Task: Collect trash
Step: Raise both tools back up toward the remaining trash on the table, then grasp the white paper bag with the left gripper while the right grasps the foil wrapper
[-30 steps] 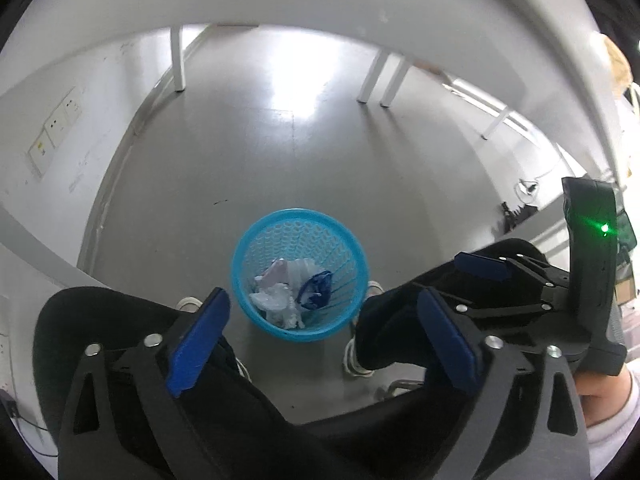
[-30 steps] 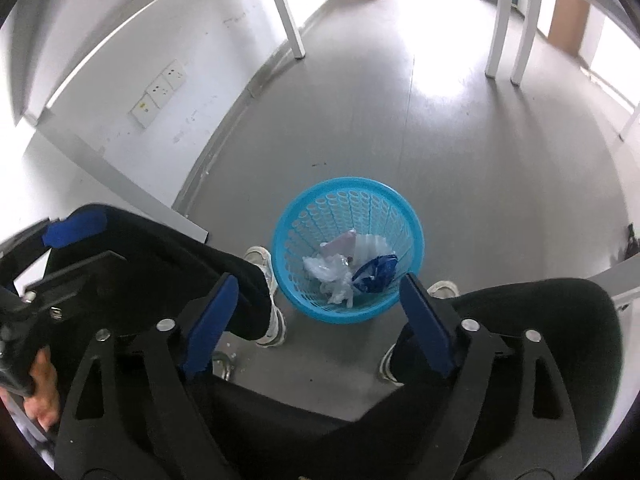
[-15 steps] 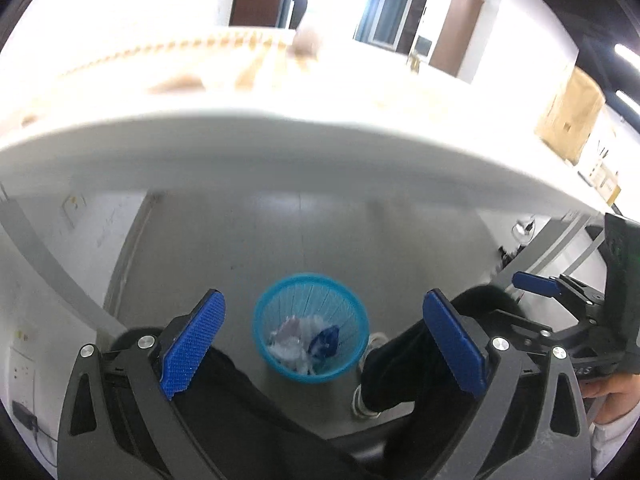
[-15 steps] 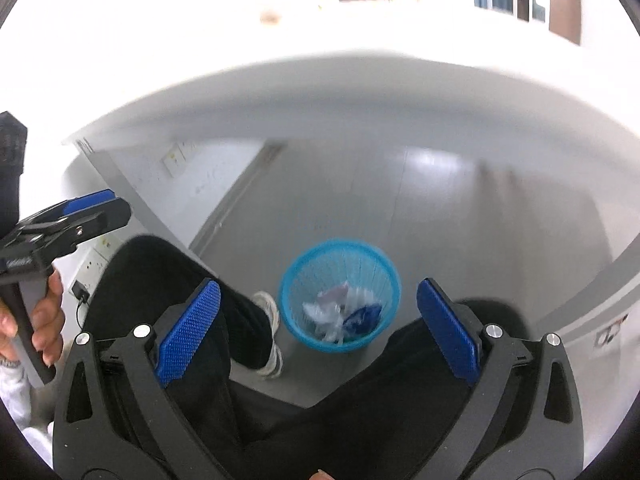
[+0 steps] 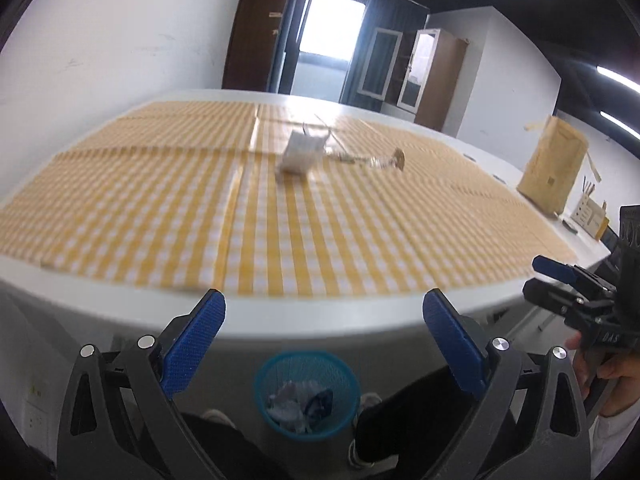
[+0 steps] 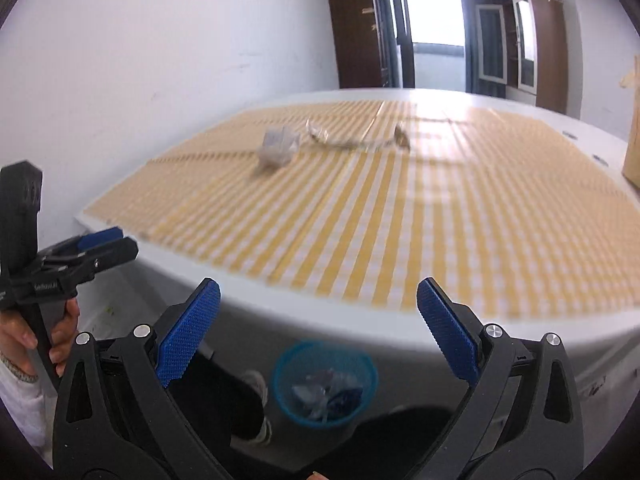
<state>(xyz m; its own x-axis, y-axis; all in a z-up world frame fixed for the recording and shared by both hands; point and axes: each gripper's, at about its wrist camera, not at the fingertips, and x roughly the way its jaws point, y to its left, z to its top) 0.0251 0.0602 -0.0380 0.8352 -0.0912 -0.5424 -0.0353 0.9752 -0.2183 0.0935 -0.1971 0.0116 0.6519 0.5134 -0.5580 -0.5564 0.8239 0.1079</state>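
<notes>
Left gripper: held low before the table edge, blue-padded jaws spread wide, nothing between them; it also shows at the left of the right wrist view, gripped by a hand.
Right gripper: level with the left one and beside it, jaws equally wide and empty; seen at the right edge of the left wrist view.
Bin: a blue mesh basket on the floor under the table's near edge, between the person's dark-trousered legs, holding crumpled white and blue scraps.
Table: white, rounded edge just beyond the fingertips.
Cloth: yellow-and-white check, covering most of the tabletop.
Trash on the table: a crumpled white wrapper lies mid-cloth, well away from both grippers; just to its right, thin clear scraps trail to a small brown piece. All blurred.
Far right: a brown paper bag stands upright on the table.
Beyond: dark wooden cabinets and a bright window at the back wall.
</notes>
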